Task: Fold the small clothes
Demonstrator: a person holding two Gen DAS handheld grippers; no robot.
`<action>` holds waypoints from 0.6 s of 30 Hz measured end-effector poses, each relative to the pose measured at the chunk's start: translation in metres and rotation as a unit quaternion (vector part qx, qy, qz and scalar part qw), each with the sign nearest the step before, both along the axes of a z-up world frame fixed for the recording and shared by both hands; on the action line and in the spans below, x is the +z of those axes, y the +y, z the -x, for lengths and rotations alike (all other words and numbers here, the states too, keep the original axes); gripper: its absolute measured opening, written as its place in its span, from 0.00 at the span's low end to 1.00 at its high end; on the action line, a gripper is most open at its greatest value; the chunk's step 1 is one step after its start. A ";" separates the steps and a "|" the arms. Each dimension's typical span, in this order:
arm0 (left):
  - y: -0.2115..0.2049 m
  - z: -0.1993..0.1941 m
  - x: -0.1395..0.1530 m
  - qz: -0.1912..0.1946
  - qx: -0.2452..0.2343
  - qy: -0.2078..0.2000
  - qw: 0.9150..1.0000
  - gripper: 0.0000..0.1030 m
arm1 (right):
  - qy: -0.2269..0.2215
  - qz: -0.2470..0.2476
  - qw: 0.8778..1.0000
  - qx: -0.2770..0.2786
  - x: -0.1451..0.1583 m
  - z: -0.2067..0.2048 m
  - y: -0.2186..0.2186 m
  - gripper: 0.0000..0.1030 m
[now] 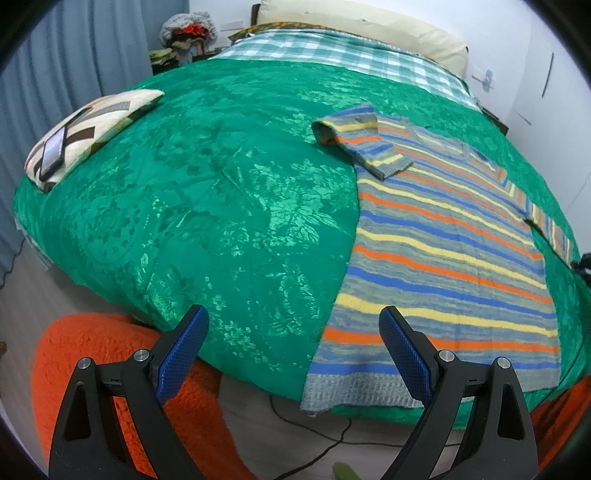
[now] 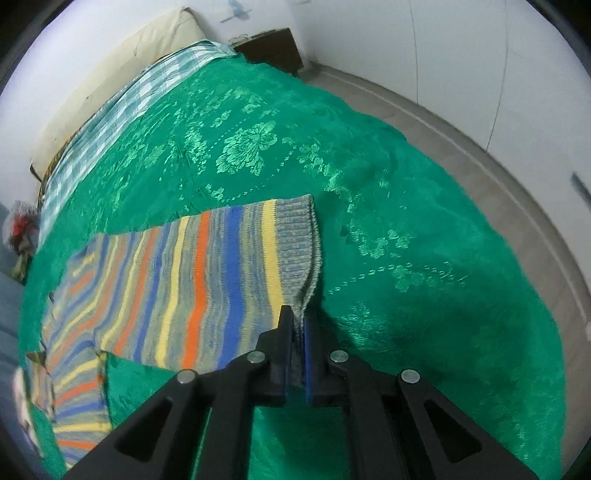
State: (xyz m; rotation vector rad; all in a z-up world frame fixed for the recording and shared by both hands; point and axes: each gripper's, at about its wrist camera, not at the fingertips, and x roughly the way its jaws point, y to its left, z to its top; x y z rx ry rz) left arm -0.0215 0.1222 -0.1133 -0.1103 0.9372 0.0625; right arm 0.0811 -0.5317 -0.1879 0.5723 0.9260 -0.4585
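Observation:
A striped knit sweater [image 1: 443, 236] in grey, blue, yellow and orange lies flat on the green bedspread [image 1: 221, 206]. Its left sleeve [image 1: 362, 144] is folded inward over the chest. My left gripper [image 1: 293, 343] is open and empty, held above the bed's near edge, just left of the sweater's hem. In the right wrist view, my right gripper [image 2: 297, 325] is shut on the grey ribbed hem corner of the sweater [image 2: 207, 277] and lifts it slightly off the bedspread [image 2: 406, 221].
A patterned pillow [image 1: 92, 125] with a phone [image 1: 51, 153] on it lies at the bed's left edge. An orange fuzzy seat [image 1: 110, 369] stands below the near edge. Cables [image 1: 325, 435] run on the floor. A cream headboard [image 1: 369, 26] is at the far end.

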 end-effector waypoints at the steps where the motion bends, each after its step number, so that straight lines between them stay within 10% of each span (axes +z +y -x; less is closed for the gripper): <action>1: 0.001 0.000 0.000 0.002 0.001 0.000 1.000 0.91 | -0.006 -0.001 1.000 -0.010 0.003 0.008 -0.003 0.16; 5: 0.001 0.001 0.001 0.006 -0.001 -0.005 1.000 0.91 | -0.040 0.014 0.998 -0.055 0.022 0.052 -0.012 0.63; 18: -0.004 0.004 0.002 0.007 -0.018 -0.010 1.000 0.92 | -0.133 0.143 0.980 -0.034 0.092 0.201 0.070 0.73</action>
